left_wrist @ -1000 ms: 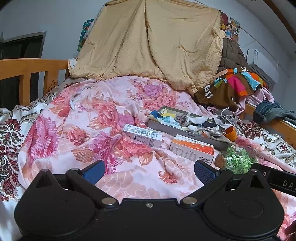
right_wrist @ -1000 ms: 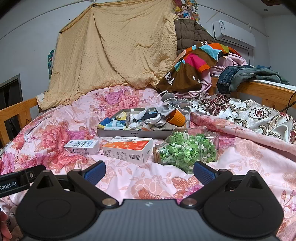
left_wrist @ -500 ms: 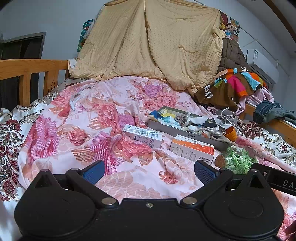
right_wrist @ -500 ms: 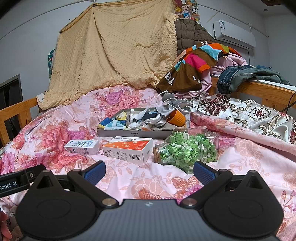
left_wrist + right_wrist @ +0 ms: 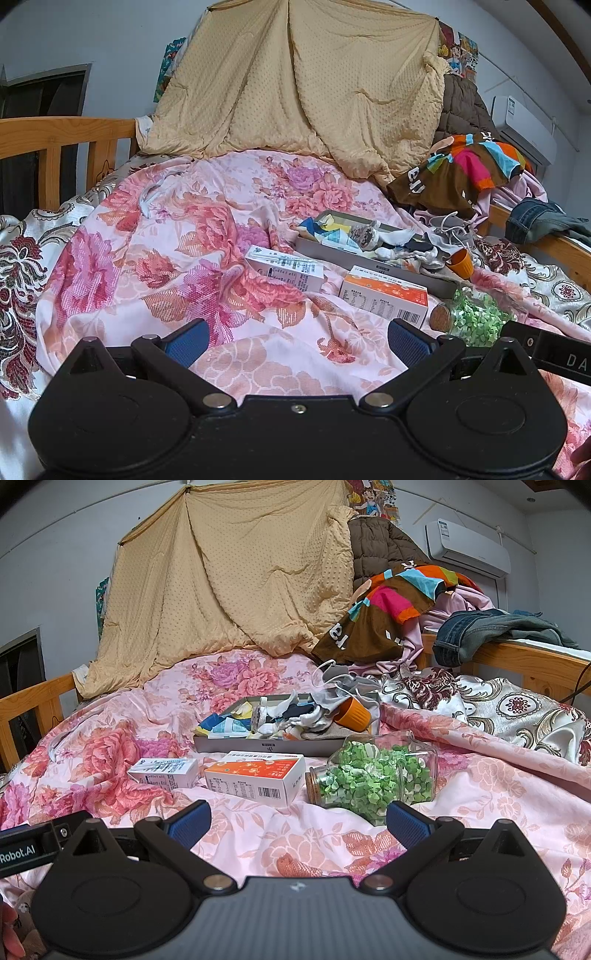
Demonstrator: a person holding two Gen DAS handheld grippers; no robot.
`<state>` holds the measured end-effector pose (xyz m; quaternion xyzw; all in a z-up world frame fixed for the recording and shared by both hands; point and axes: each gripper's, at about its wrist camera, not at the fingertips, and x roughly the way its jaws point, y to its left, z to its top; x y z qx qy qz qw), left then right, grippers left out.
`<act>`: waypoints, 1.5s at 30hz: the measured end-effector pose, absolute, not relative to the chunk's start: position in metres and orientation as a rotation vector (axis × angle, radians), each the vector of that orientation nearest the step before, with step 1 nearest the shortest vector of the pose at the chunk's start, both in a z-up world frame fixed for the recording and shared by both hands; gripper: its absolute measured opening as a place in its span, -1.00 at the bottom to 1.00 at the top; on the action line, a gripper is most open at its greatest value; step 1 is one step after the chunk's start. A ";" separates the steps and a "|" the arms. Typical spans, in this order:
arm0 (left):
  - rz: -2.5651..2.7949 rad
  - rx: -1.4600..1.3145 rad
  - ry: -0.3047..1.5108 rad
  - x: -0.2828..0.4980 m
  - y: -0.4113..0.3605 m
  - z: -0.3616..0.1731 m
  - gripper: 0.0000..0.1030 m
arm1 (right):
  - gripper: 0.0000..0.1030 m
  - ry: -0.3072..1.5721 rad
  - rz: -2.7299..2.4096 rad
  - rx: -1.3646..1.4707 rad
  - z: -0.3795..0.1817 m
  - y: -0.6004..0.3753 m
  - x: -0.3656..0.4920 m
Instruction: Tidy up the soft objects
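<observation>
Left wrist view: tray [image 5: 373,258] of socks [image 5: 402,245] lies ahead-right of the left gripper [image 5: 297,338], past two cartons [image 5: 284,271]. Jaws spread wide, holding nothing, above bare quilt [image 5: 155,258].

Right wrist view: tray [image 5: 266,744] lies straight ahead; jar [image 5: 373,779] of green bits lies on its side just before the right gripper [image 5: 297,818], also wide and empty. Bed rail [image 5: 517,661] far right.
</observation>
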<state>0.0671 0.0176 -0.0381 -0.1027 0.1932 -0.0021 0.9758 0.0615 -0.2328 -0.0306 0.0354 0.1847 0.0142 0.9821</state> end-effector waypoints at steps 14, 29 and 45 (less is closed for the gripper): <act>-0.004 -0.203 0.394 0.067 0.018 -0.041 0.98 | 1.00 0.373 0.028 0.071 -0.031 -0.233 0.061; -0.003 -0.231 0.411 0.068 0.018 -0.038 0.98 | 1.00 0.377 0.028 0.074 -0.033 -0.234 0.062; 0.007 -0.216 0.426 0.070 0.017 -0.039 0.98 | 1.00 0.380 0.028 0.074 -0.034 -0.234 0.061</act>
